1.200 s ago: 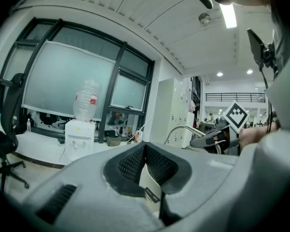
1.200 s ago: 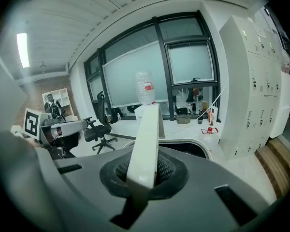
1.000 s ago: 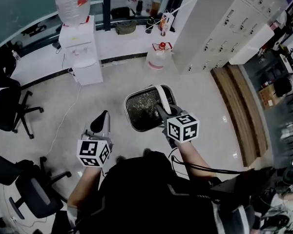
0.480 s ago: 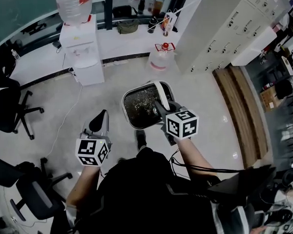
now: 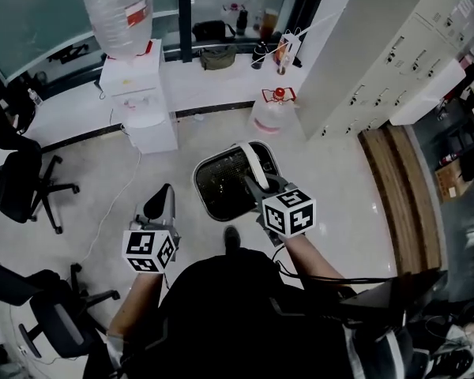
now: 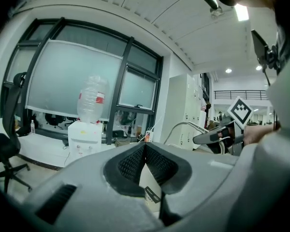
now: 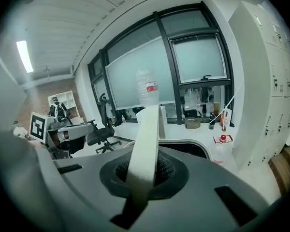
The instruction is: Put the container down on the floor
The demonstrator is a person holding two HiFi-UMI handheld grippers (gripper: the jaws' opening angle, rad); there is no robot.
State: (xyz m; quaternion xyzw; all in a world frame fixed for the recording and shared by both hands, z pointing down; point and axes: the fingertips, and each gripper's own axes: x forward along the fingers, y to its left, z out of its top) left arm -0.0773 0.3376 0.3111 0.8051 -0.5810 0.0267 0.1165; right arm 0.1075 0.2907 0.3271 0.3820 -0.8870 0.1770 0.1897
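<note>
well, dark-lined container (image 5: 221,189), white handle (image 5: 250,163) up

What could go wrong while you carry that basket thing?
1. Only the right gripper holds the container, by its white handle, so it might swing or slip out.
2. The water jug stands on the floor just beyond it; setting the container down there could knock it.

Bright even indoor light, ceiling strip lamp (image 7: 25,55), strong fisheye bending, dark vignetted corners, soft foreground
</note>
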